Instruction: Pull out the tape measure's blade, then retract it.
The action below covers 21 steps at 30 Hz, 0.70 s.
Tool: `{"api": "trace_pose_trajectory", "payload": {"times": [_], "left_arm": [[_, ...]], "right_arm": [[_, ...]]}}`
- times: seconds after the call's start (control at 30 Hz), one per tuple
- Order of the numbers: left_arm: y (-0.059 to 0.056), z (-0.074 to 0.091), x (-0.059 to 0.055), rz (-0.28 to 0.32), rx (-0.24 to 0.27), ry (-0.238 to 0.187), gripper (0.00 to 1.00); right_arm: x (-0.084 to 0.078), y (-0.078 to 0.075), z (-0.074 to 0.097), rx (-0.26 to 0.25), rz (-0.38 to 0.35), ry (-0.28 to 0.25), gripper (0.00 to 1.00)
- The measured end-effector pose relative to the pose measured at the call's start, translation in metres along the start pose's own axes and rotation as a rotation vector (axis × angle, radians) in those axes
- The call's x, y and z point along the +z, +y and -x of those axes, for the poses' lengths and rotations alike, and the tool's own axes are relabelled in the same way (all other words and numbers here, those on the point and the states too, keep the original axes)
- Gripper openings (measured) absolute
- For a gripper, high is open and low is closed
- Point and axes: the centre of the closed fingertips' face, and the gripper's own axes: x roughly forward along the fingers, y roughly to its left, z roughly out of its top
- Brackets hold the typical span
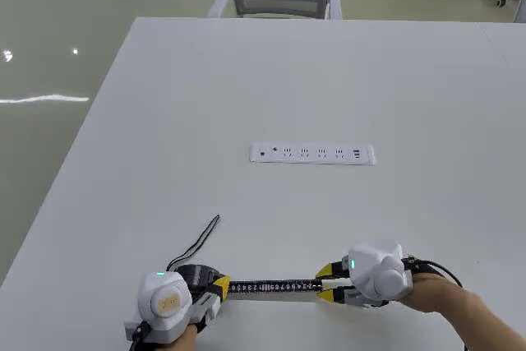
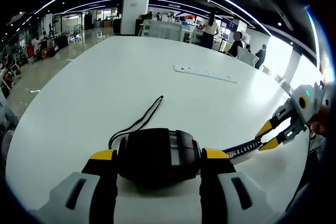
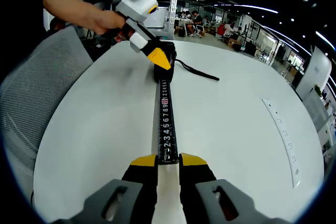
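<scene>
Blade (image 1: 275,287) is lying drawn out flat on the white table (image 1: 329,80), running between the 2 grippers at the near edge. Left gripper (image 1: 215,287) is clamping the black tape measure (image 2: 157,153) by its sides, its 2 yellow-tipped jaws pressing against the housing. The body is resting on the tabletop with its black strap (image 1: 197,240) trailing away behind it. Right gripper (image 3: 168,159) is pinching the blade's free end, jaws closing in on either side of the tip, printed numbers marching away toward the tape measure. So I'm calling the pull-out finished or very nearly so. A good run of blade is showing, though how much more is sitting inside the housing I cannot tell. Retraction is what's remaining, the whole of step 2. I'm judging it wants the right gripper feeding the tip back in while the left is holding the body steady. Power strip (image 1: 312,154) is lying well apart, mid-table.
</scene>
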Motion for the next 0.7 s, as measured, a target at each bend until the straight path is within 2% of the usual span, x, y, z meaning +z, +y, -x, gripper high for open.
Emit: {"api": "trace_pose_trajectory", "payload": {"times": [0.7], "left_arm": [[0.0013,0.0011,0.0004,0.003,-0.005,-0.001,0.60]], "right_arm": [[0.0070,0.0013,-0.0059,0.005,-0.005,-0.010,0.14]]}}
